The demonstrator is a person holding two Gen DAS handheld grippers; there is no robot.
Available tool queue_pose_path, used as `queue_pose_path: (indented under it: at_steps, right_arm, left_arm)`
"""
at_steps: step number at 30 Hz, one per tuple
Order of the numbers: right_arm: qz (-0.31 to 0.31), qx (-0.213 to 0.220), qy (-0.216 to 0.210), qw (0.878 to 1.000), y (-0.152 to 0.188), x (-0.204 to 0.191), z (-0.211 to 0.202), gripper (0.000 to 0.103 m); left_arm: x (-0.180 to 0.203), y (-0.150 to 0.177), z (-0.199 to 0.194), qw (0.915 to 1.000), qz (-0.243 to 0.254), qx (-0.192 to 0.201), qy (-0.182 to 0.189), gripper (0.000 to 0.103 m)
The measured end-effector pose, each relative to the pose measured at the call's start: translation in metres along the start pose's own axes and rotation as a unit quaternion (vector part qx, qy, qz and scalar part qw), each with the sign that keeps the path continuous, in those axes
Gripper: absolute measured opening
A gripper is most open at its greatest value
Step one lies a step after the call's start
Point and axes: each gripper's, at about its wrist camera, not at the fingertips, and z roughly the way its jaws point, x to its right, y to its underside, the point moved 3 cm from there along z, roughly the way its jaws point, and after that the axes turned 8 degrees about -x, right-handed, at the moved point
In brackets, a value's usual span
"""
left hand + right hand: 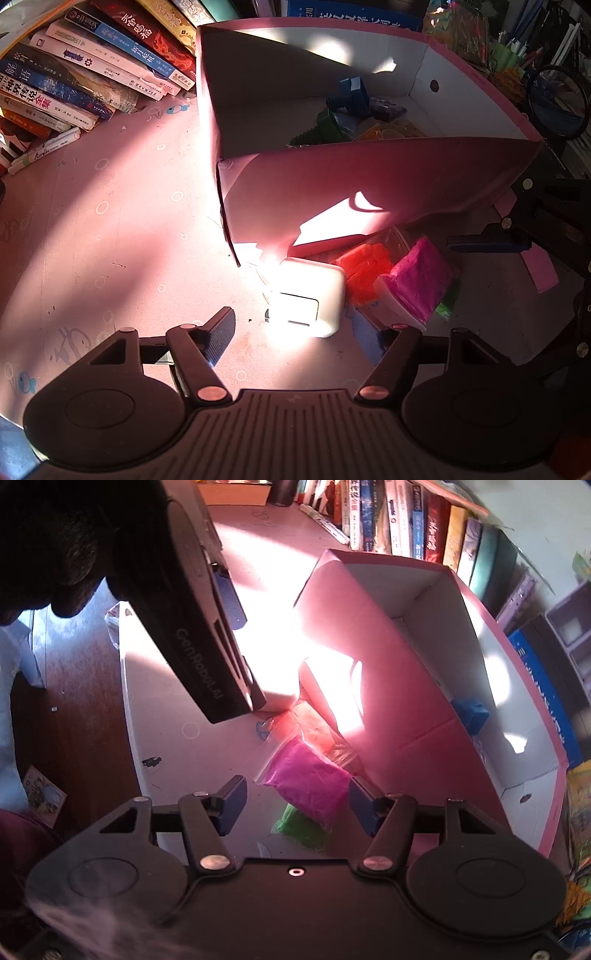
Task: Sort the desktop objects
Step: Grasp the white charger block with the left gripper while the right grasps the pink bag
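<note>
Left gripper (295,332), jaws spread, frames white charger (314,299) just ahead.

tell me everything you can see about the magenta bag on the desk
The magenta bag is a clear plastic pouch packed with bright magenta, clay-like material, soft and lumpy in look. It lies flat on the pink desk mat just outside the pink box, pressed against an orange bag and overlapping a green one. The open right gripper sits right at it, jaws either side, not clamping.
</note>
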Motion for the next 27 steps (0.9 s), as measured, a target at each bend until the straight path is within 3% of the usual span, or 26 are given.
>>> queue_pose_path:
  at_steps: [8, 16, 18, 24, 27]
  right_arm:
    - [-0.071, -0.001, 0.021, 0.997, -0.002, -0.012, 0.010, 0.048]
    - [-0.088, -0.004, 0.034, 0.995, -0.001, -0.015, 0.019, 0.047]
    - [-0.082, -0.005, 0.031, 0.996, -0.002, -0.012, 0.020, 0.047]
    - [-0.051, 0.001, 0.035, 0.998, -0.005, 0.000, 0.015, 0.024]
    - [-0.041, 0.008, 0.042, 0.998, -0.005, 0.004, 0.009, 0.021]
  left_arm:
    - [-0.002, -0.003, 0.006, 0.9999, 0.008, -0.012, 0.008, 0.060]
    - [0.000, -0.007, 0.009, 0.9998, 0.008, -0.015, 0.010, 0.059]
    - [0.000, -0.007, 0.010, 0.9998, 0.008, -0.014, 0.008, 0.051]
    - [-0.003, -0.005, 0.004, 0.9999, -0.007, -0.012, 0.007, 0.046]
    - [-0.004, -0.004, 0.001, 0.9998, -0.014, -0.012, 0.007, 0.046]
